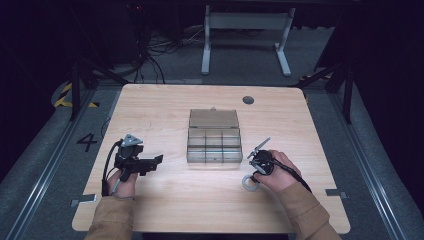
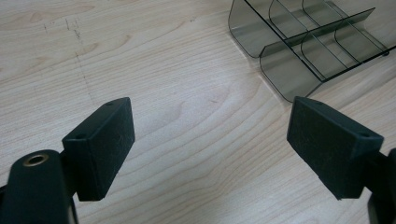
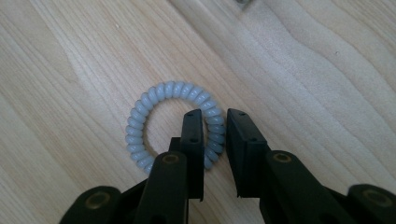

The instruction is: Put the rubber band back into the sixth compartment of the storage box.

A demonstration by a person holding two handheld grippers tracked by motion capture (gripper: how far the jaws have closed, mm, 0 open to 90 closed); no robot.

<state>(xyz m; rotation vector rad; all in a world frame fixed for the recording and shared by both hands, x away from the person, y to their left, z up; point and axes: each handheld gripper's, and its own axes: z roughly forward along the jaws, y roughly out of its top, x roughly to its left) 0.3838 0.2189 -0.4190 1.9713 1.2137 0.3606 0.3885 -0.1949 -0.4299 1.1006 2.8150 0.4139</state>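
Now, your right gripper (image 3: 214, 135) is down on the table (image 1: 165, 210), jaws straddling one side of the pale blue coil hair tie (image 3: 159, 100): one jaw inside the ring, the other outside, the coil between them. The gap is narrow and the jaws look pinched on the coil, though you cannot be sure they bite hard yet. In the high view the tie (image 1: 249, 183) lies flat on the wood just in front of your right hand (image 1: 278, 172), near the front right corner of the clear compartment box (image 1: 214, 145).

The box stands mid-table, lid (image 1: 213, 118) folded back, its cells looking empty as far as the high view tells. Seen from the left gripper view, the smoked dividers (image 2: 308, 42) hold nothing.

Your left gripper (image 1: 152, 161) hangs spread wide over bare wood left of the box, carrying nothing, jaws well apart.

Progress, as judged: early. The tie is gripped or nearly so but not lifted; the carry to the box and the drop into a cell are all left, if that is where it goes.

Writing: a dark "4" (image 1: 86, 142) marked on the floor left of the table. No brand or label readable on box, tie or grippers.
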